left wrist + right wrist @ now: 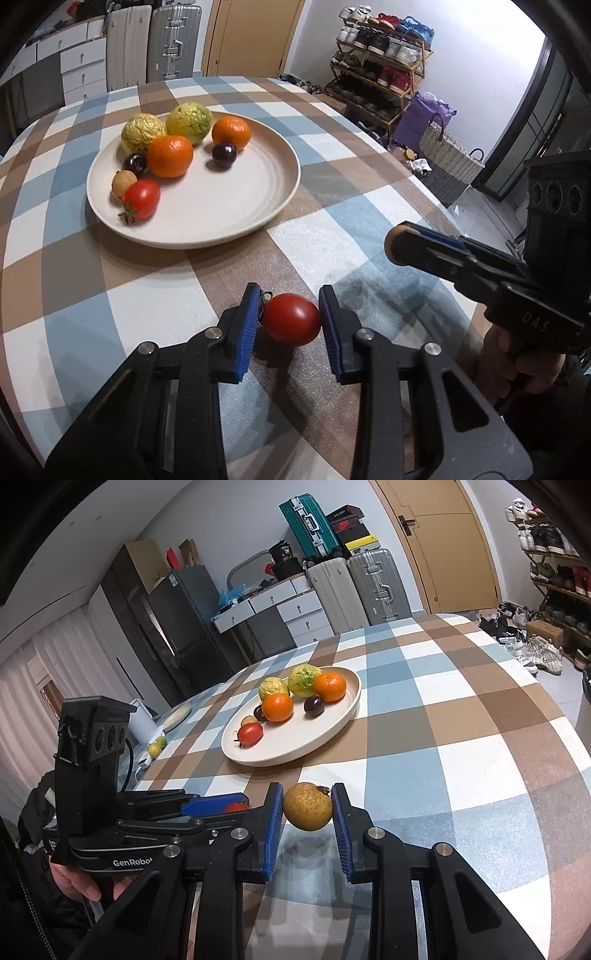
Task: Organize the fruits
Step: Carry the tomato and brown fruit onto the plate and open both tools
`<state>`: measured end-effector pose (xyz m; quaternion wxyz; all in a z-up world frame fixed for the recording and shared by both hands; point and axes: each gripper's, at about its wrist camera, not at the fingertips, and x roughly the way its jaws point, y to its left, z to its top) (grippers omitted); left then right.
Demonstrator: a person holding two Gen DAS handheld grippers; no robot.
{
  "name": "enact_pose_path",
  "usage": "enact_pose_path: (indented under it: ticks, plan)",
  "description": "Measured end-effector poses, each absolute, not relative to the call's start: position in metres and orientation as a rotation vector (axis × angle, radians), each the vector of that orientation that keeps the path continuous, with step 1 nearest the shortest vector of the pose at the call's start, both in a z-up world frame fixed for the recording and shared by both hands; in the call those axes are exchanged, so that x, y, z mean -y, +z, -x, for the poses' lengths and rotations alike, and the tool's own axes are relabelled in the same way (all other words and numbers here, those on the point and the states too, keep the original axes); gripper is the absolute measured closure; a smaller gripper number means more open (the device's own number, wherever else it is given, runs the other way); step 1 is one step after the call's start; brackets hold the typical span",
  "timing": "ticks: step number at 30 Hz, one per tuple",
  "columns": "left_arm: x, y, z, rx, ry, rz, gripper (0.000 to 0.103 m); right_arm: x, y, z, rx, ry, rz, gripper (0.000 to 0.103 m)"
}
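A cream plate on the checked tablecloth holds two yellow-green citrus, two oranges, two dark plums, a small brown fruit and a red tomato. My left gripper is shut on a second red tomato, just above or on the cloth, in front of the plate. My right gripper is shut on a brown round fruit and holds it above the cloth. In the left wrist view the right gripper shows at the right. In the right wrist view the left gripper shows at the left.
The round table has its edge close on the right. A small plate and a yellow-green fruit sit at its far left. Suitcases, drawers and a shoe rack stand beyond the table.
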<state>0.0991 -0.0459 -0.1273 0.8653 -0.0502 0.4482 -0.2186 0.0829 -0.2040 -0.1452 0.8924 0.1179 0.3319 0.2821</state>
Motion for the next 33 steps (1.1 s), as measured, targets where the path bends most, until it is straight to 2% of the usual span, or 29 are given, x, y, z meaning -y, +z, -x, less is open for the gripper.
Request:
enact_pose_path:
  ticks: [15, 33]
  plan:
    - [0.021, -0.093, -0.15, -0.849, -0.419, 0.123, 0.074, 0.195, -0.121, -0.126, -0.67, 0.62, -0.246, 0.076]
    - [0.028, -0.116, -0.221, -0.887, -0.422, 0.12, 0.074, 0.169, -0.125, -0.223, -0.751, 0.645, -0.27, 0.076]
